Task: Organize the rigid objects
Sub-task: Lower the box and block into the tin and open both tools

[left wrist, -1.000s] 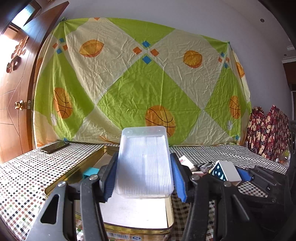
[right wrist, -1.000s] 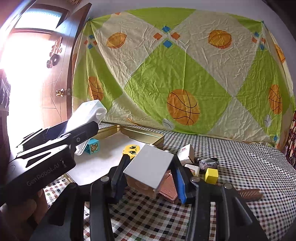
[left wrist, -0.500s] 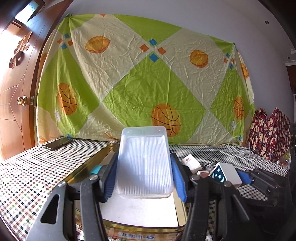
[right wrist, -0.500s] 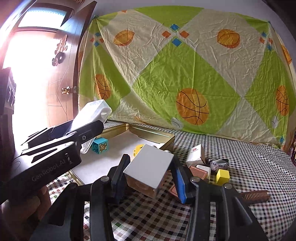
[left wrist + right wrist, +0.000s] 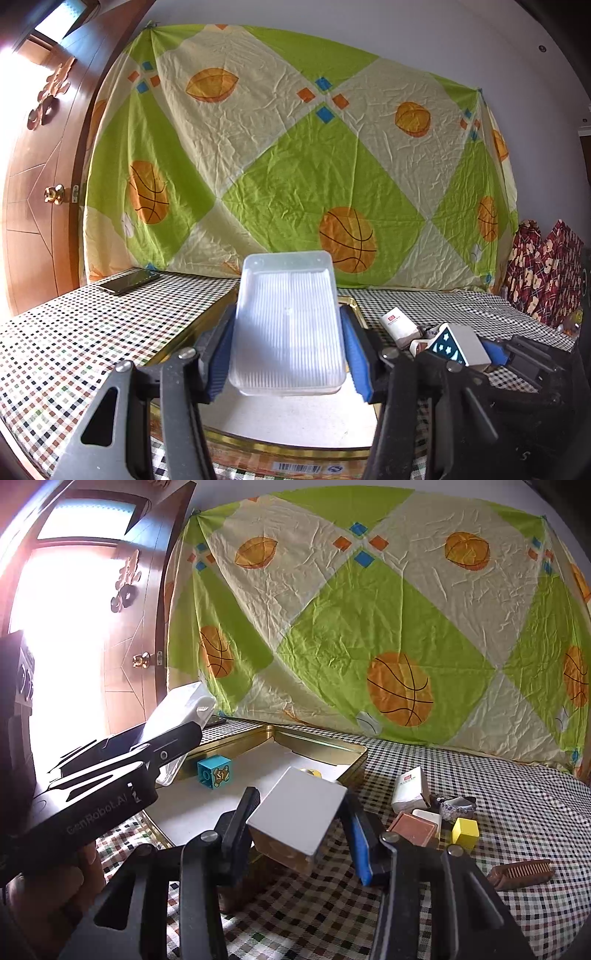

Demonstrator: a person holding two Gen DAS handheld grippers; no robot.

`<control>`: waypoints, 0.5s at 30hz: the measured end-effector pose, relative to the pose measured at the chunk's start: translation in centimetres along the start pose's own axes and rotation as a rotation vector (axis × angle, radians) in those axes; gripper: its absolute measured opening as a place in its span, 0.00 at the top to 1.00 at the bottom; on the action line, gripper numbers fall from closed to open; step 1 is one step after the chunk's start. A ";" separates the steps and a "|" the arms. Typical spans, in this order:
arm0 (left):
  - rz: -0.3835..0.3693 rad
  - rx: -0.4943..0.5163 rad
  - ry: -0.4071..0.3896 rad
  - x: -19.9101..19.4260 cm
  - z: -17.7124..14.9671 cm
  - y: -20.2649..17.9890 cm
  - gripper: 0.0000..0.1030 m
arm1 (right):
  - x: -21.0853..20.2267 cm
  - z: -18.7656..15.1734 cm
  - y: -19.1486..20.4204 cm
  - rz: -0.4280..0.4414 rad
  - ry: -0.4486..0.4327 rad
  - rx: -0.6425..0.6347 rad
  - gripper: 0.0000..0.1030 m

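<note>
My left gripper [image 5: 286, 354] is shut on a clear ribbed plastic box [image 5: 288, 325] and holds it tilted above the gold tin tray [image 5: 207, 325]. It also shows in the right wrist view [image 5: 177, 716], over the tray's left side. My right gripper [image 5: 299, 827] is shut on a white-topped block [image 5: 299, 808] with a tan side, held above the tray's near right corner [image 5: 358, 760]. The same block shows in the left wrist view [image 5: 458, 345] with a dark starred face. A teal cube [image 5: 214, 771] and a yellow piece [image 5: 312, 772] lie in the tray.
On the checked cloth right of the tray lie a white carton [image 5: 410, 788], a brown block [image 5: 413, 829], a yellow cube [image 5: 465, 832], a small patterned piece [image 5: 456, 806] and a brown comb [image 5: 521, 873]. A phone [image 5: 127, 282] lies far left.
Both grippers have moved toward the tray with their loads still held. The yellow piece in the tray is now mostly hidden behind the white-topped block.
</note>
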State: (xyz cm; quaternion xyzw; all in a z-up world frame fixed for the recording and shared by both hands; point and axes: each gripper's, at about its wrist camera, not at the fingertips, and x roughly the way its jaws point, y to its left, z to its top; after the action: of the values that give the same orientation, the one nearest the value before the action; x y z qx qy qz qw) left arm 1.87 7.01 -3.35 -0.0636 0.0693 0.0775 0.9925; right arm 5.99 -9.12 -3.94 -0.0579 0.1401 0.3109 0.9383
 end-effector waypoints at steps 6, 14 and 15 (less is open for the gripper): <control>0.018 -0.008 0.038 0.7 0.5 1.5 0.48 | 0.8 1.2 0.2 0.030 0.006 0.016 0.54; 0.001 -0.006 0.202 4.0 1.2 2.8 0.48 | 4.8 4.4 0.8 0.098 0.086 0.014 0.54; 0.004 0.008 0.225 4.5 1.3 2.8 0.48 | 5.6 4.7 0.9 0.098 0.104 0.005 0.54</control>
State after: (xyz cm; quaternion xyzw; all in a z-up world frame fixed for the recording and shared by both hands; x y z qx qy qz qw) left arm 5.95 10.53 -3.06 -0.0680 0.1807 0.0716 0.9786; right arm 10.83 -4.27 -1.14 -0.0646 0.1922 0.3527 0.9135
